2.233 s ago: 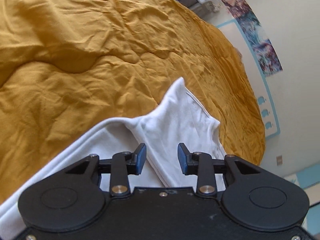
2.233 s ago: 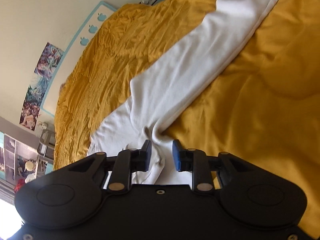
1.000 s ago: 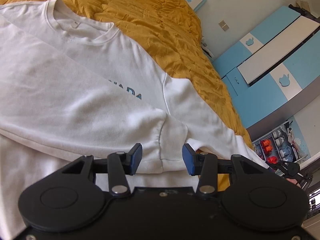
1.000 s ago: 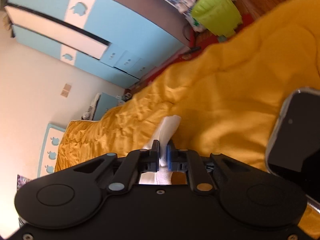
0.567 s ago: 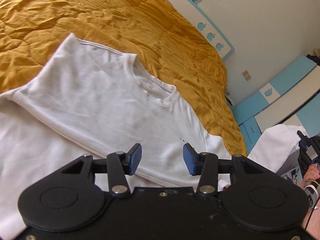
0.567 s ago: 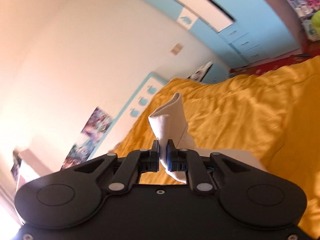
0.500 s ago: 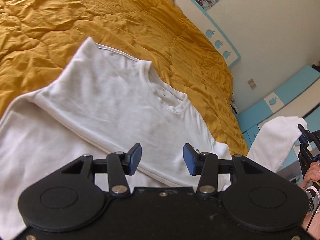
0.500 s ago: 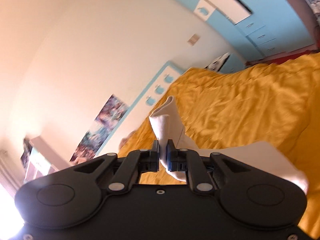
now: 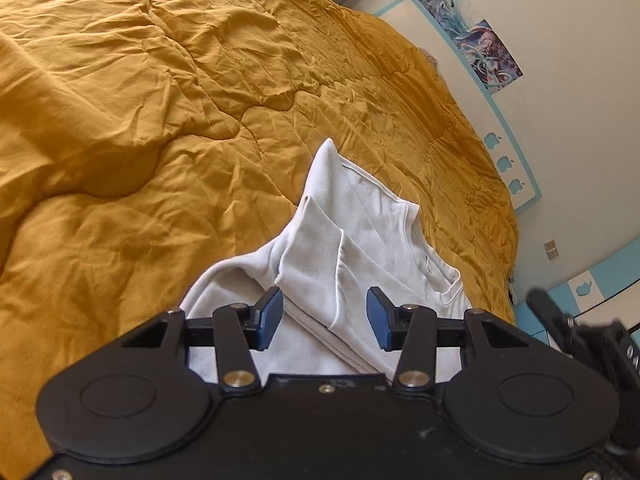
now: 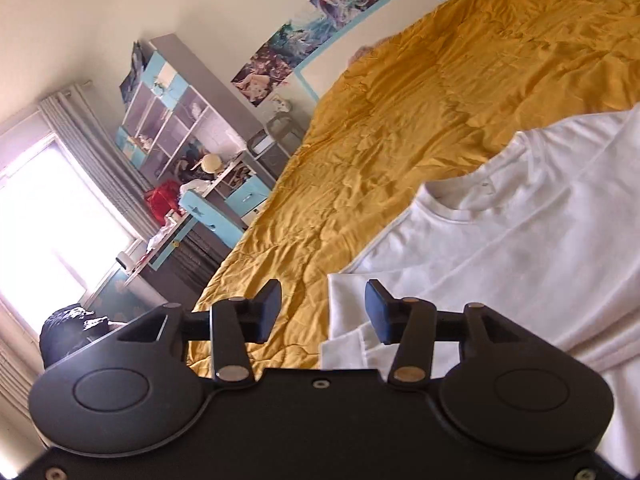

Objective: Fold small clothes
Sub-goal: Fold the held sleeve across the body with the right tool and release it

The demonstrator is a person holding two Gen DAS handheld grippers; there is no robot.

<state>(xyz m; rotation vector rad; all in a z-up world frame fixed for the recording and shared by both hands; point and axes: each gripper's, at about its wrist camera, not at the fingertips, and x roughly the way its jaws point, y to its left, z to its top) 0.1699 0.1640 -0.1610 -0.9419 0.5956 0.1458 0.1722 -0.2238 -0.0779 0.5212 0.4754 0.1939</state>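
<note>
A white long-sleeved sweatshirt (image 9: 360,232) lies on the mustard-yellow quilt (image 9: 140,100). In the left wrist view both sleeves are folded across its body, and a cuff lies between the fingers. My left gripper (image 9: 324,318) is open and empty just above the folded sleeves. In the right wrist view the sweatshirt (image 10: 520,220) shows its round collar, and a folded sleeve cuff (image 10: 346,312) lies under the jaws. My right gripper (image 10: 323,310) is open and empty above that cuff, at the garment's edge.
The quilt (image 10: 420,112) covers the whole bed. A wall with posters (image 9: 476,36) and a blue headboard strip runs behind it. A shelf unit and cluttered desk (image 10: 188,168) stand by a bright window. The other gripper's black body (image 9: 580,340) shows at the left view's right edge.
My right gripper has opened and let go of the sleeve cuff, which now lies across the sweatshirt. My left gripper stayed open and moved over the folded sleeves.
</note>
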